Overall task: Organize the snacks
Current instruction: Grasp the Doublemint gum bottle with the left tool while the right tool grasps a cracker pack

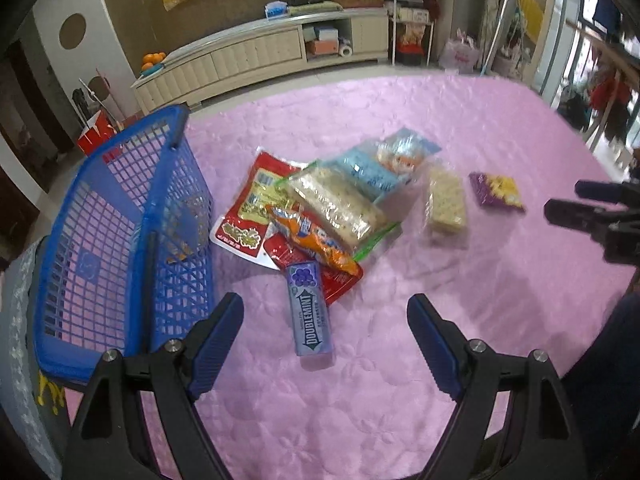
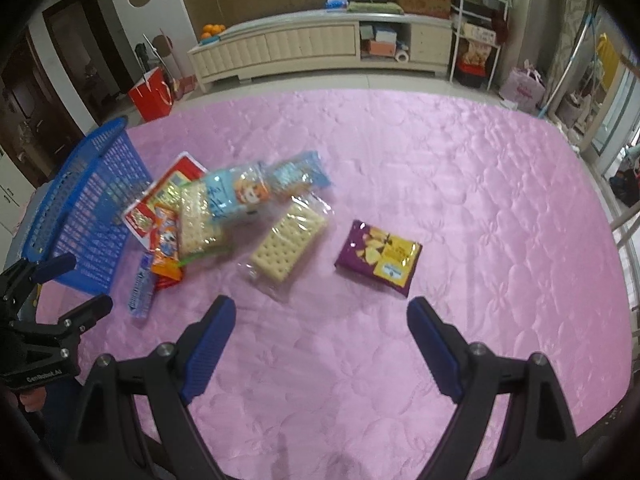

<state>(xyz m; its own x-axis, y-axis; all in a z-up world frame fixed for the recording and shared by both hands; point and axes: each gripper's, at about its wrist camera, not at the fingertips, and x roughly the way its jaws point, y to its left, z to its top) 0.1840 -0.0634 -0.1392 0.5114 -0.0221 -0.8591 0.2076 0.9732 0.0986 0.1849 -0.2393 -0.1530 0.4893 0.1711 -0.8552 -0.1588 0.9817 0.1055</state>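
A blue plastic basket (image 1: 116, 248) stands at the table's left; it also shows in the right wrist view (image 2: 92, 216). Beside it lies a pile of snacks: a red packet (image 1: 248, 208), an orange packet (image 1: 316, 244), a cracker pack (image 1: 336, 208), a light blue packet (image 1: 384, 164) and a purple Doublemint gum pack (image 1: 310, 312). A separate cracker pack (image 2: 286, 248) and a purple-yellow snack bag (image 2: 380, 256) lie to the right. My left gripper (image 1: 325, 312) is open and empty, just in front of the gum. My right gripper (image 2: 320, 316) is open and empty, in front of the crackers and the purple bag.
The table carries a pink quilted cloth (image 2: 440, 184). Behind it stand a low white cabinet (image 2: 320, 48), a red bag (image 2: 154, 94) on the floor and a shelf rack (image 2: 480, 24). The right gripper shows at the right edge of the left wrist view (image 1: 600, 212).
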